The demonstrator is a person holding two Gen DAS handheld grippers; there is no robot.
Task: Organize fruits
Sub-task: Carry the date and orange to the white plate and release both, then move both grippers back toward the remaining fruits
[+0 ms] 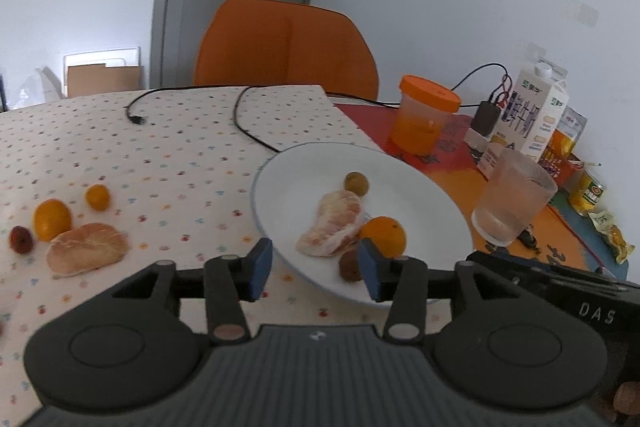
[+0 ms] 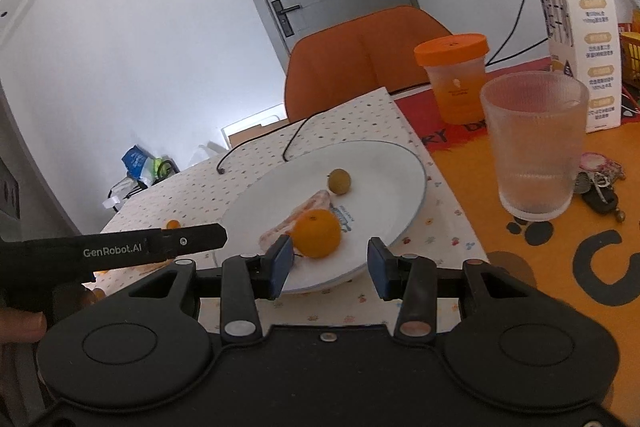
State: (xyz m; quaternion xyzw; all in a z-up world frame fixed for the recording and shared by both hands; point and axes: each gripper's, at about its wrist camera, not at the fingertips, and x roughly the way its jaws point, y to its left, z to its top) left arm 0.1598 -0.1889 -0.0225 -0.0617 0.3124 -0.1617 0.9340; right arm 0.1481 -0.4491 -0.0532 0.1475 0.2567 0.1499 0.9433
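Four fruits lie on the white plate (image 1: 420, 195); both the left gripper (image 1: 314, 269) and right gripper (image 2: 330, 267) hover with jaws spread, holding nothing.

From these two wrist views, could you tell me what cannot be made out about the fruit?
- Brown fruit on the plate: left wrist view, partly behind the left gripper's fingertip; kind unclear.
- Pomelo segment: right wrist view, mostly hidden behind the orange.
- Small orange fruit on the tablecloth: right wrist view, too small, cut by the other gripper's body.
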